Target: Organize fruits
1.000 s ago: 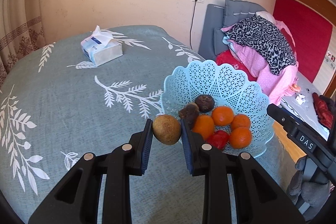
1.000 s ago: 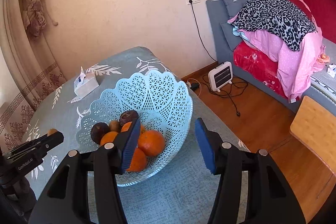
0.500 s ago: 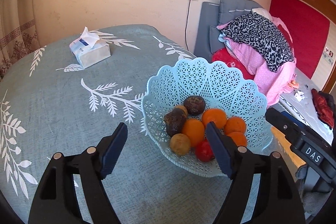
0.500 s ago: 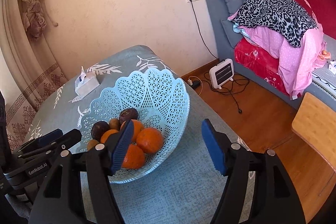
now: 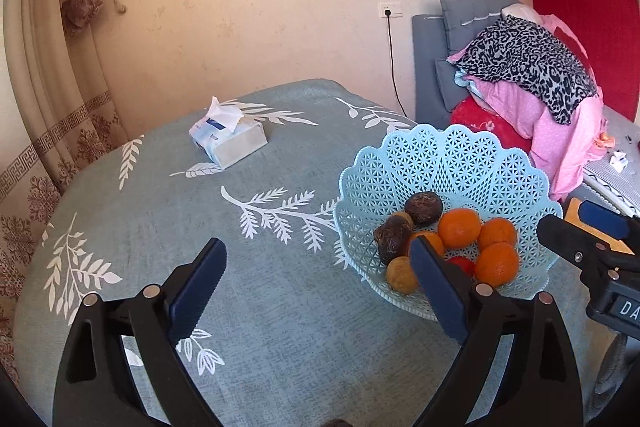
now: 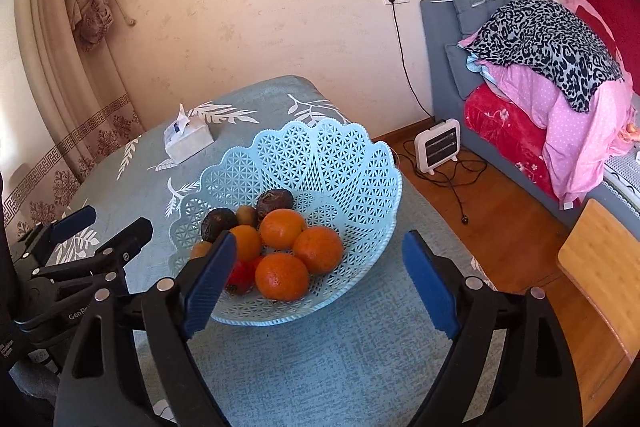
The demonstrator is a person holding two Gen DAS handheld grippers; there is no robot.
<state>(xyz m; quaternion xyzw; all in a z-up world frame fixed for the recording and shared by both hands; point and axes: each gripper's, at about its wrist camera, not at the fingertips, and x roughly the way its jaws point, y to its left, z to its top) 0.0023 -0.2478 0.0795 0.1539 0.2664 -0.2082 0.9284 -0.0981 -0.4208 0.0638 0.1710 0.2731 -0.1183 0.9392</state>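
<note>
A light blue lattice basket (image 5: 452, 163) (image 6: 340, 163) stands on the table and holds several oranges (image 5: 496, 263) (image 6: 282, 277), dark passion fruits (image 5: 423, 203) (image 6: 274, 202), a red fruit (image 6: 238, 273) and a brown kiwi (image 5: 401, 275) at its near left side. My left gripper (image 5: 316, 287) is open and empty, above the table just left of the basket. My right gripper (image 6: 318, 279) is open and empty, in front of the basket. Each gripper shows at the edge of the other's view.
A tissue pack (image 5: 228, 141) (image 6: 187, 139) lies at the far side of the leaf-patterned tablecloth (image 5: 160, 227). A curtain (image 5: 52, 67) hangs to the left. A sofa with piled clothes (image 6: 544, 39), a small heater (image 6: 438, 145) and a wooden stool (image 6: 604, 267) stand to the right.
My left gripper opened and let the brown kiwi go into the basket, then drew back and up to the left. My right gripper opened wider and pulled back a little.
</note>
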